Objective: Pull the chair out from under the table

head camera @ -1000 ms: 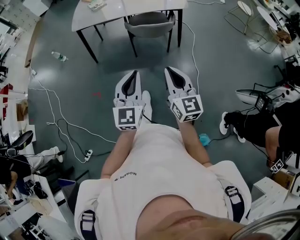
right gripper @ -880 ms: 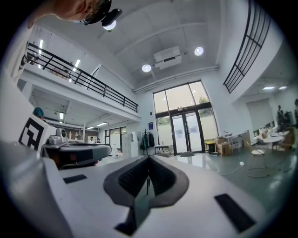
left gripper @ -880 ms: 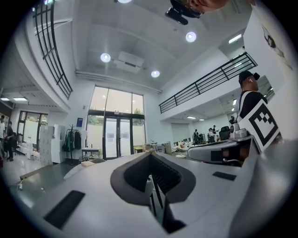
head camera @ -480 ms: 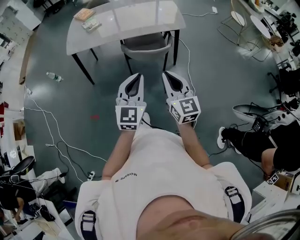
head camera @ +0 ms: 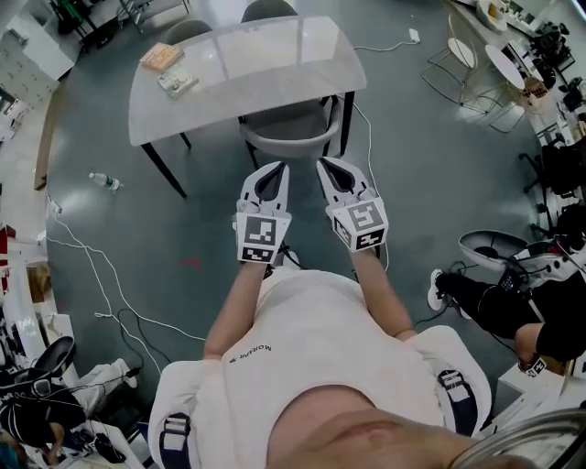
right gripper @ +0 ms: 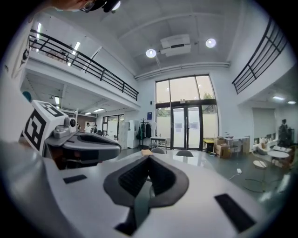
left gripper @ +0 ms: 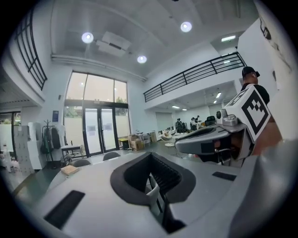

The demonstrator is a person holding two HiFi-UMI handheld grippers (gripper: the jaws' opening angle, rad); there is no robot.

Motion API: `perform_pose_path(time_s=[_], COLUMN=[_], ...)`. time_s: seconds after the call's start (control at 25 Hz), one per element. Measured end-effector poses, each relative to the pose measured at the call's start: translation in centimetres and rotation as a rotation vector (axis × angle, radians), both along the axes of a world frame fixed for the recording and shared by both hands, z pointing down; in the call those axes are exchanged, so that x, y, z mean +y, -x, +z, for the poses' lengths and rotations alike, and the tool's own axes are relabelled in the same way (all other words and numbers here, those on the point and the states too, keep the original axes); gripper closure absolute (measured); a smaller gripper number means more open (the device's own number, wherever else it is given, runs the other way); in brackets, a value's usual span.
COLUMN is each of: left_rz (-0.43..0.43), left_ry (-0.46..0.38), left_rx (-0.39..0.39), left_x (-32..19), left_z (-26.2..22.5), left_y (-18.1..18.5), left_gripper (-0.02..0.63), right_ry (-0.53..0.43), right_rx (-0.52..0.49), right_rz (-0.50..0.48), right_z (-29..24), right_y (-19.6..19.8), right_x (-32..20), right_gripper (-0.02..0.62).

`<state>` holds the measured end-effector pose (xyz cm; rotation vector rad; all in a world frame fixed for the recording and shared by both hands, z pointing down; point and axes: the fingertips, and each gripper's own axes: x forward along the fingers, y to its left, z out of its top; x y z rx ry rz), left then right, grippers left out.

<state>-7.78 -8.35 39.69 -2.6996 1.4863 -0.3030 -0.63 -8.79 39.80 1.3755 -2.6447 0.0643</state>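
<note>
A grey chair [head camera: 291, 128] with black legs is tucked under the near edge of a white table [head camera: 247, 69]; only its back and part of its seat show in the head view. My left gripper [head camera: 273, 170] and right gripper [head camera: 328, 168] are held side by side just short of the chair's backrest, both shut with nothing between the jaws. In the left gripper view the left gripper [left gripper: 151, 160] points over the table top [left gripper: 93, 169]; the right gripper [right gripper: 149, 160] does the same, with the other gripper seen beside each.
Books [head camera: 169, 69] lie on the table's far left corner, and two more chairs [head camera: 265, 9] stand behind the table. Cables [head camera: 110, 302] and a bottle [head camera: 105, 180] lie on the floor to the left. A seated person's legs [head camera: 494, 298] are at the right.
Both grippers and I have moved forward toward the table; the chair and table now lie much closer, right in front of the fingertips. The jaws stayed shut.
</note>
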Motion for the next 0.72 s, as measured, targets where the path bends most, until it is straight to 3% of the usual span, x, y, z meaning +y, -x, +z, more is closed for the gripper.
perform_pose_path(time_s=[0.32,0.72], left_rz=[0.045,0.101], left_ry=[0.049,0.128], left_rx=[-0.064,-0.262], left_x=[-4.1,-7.7], left_z=[1.5,5.2], left_y=[-0.4,-2.6], left_gripper=[0.601,0.601], right_ry=[0.048,0.095], right_rx=[0.106,0.376], right_rz=[-0.005,-0.126], right_z=[1.9,6.5], right_y=[-0.1,-2.1], right_x=[-4.4,-8.7], right_gripper=[0.583,0.583])
